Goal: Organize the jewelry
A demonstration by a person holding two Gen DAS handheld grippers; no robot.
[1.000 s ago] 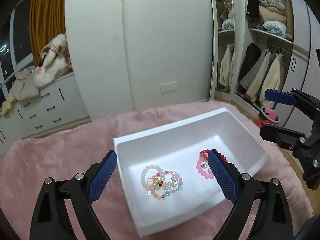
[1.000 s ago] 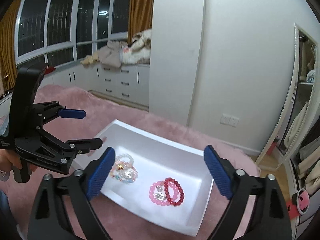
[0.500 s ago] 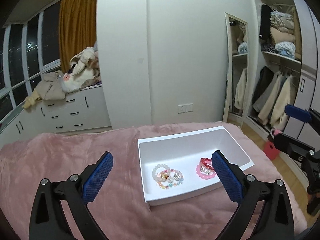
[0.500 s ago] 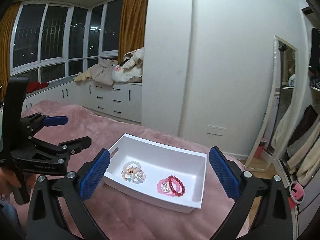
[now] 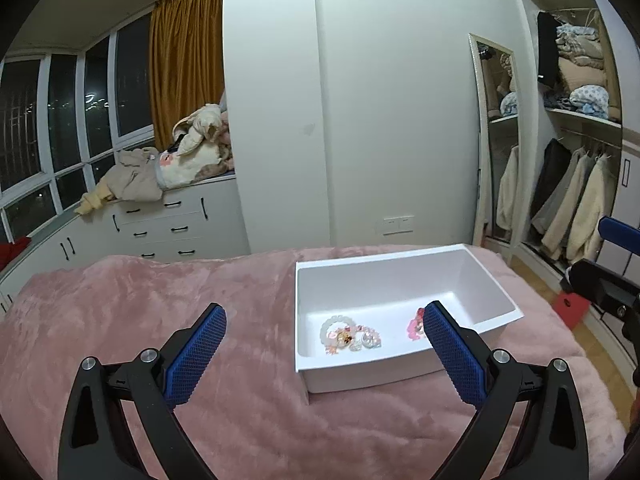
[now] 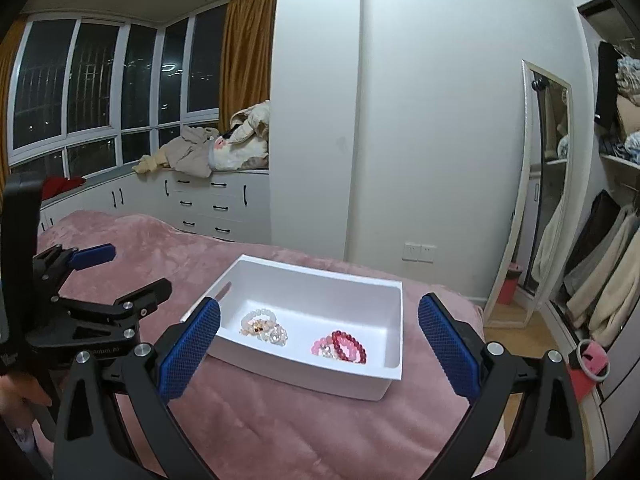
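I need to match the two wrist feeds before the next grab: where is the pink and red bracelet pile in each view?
Left wrist view: the pink and red bracelet pile lies right of centre in the white tray, partly hidden by a finger of the left claw.
Right wrist view: the pile lies in full view, lower centre, near the tray's right wall.
Shared landmark: the pale bracelet cluster left of it.

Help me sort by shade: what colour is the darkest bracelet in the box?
Deep red bracelet, clearest in the right wrist view.
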